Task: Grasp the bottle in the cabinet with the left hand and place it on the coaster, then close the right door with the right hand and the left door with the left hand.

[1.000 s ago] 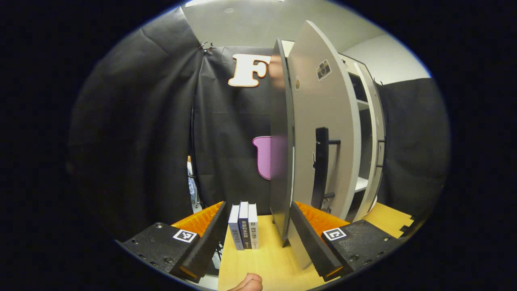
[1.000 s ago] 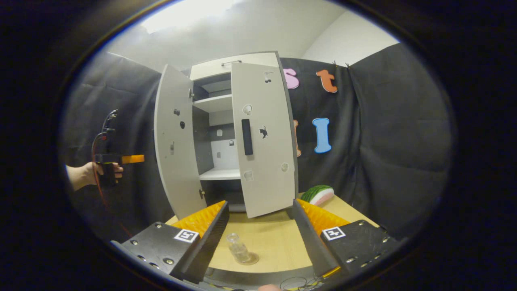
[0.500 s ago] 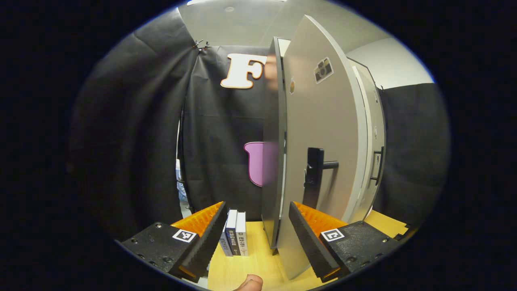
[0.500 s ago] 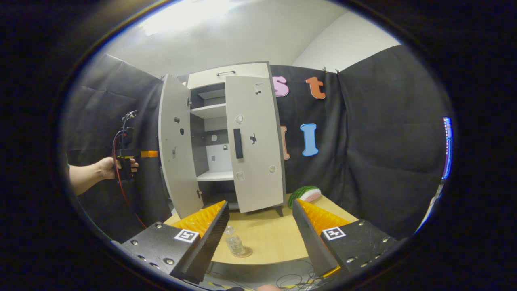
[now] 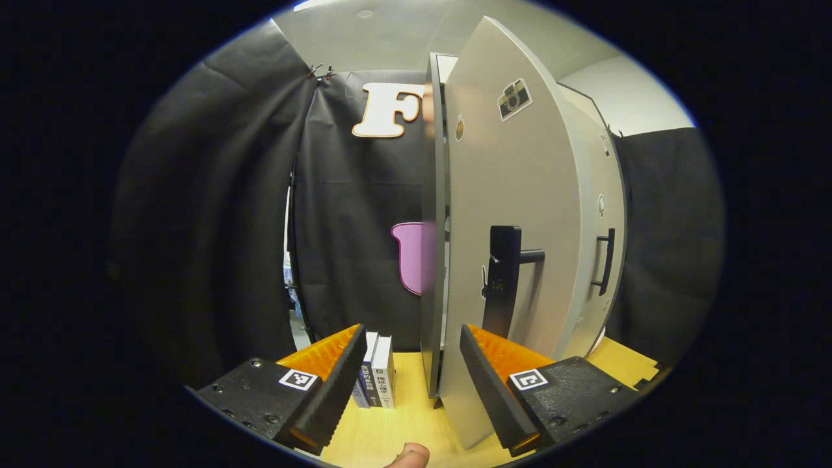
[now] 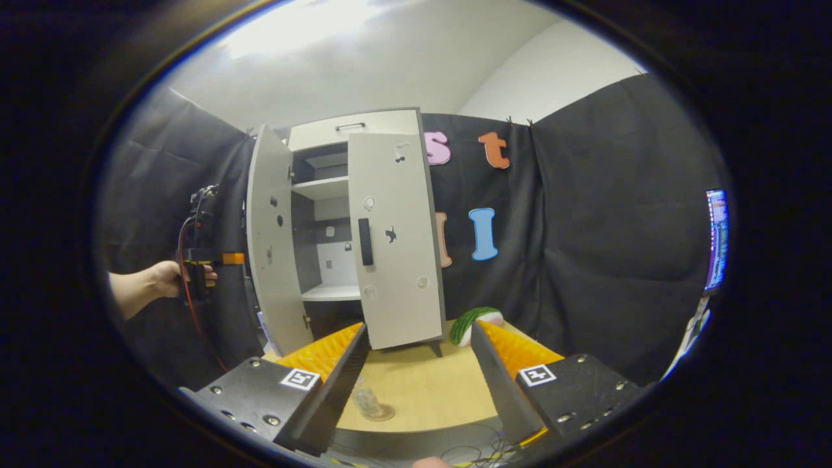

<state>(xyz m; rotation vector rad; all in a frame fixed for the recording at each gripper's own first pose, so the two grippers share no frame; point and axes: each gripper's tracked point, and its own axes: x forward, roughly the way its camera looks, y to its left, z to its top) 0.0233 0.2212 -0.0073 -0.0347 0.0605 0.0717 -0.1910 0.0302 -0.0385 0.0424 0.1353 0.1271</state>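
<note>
On the table (image 6: pixel 429 390) in front of the cabinet (image 6: pixel 344 227), the bottle (image 6: pixel 367 403) stands on its coaster (image 6: pixel 382 413). Both doors are ajar. The left gripper (image 5: pixel 409 377) and right gripper (image 6: pixel 419 377) gape, holding nothing.

Readable text is scarce.

Books (image 5: pixel 376 380) on the table beside the cabinet, left gripper view: spines carry printed characters, too small to make out.

Left door (image 5: pixel 513 247), outer face: a camera-picture sticker (image 5: pixel 514 99) near the top, no words legible on it. Small round stickers elsewhere on both doors, nothing readable.

Right door (image 6: pixel 393 240), right gripper view: small dark cat-shaped sticker (image 6: pixel 390 234) beside the handle, no lettering.

Square black-and-white coded markers sit on both gripper bodies (image 5: pixel 298 379) (image 6: pixel 537 374); patterns only, no numbers.
</note>
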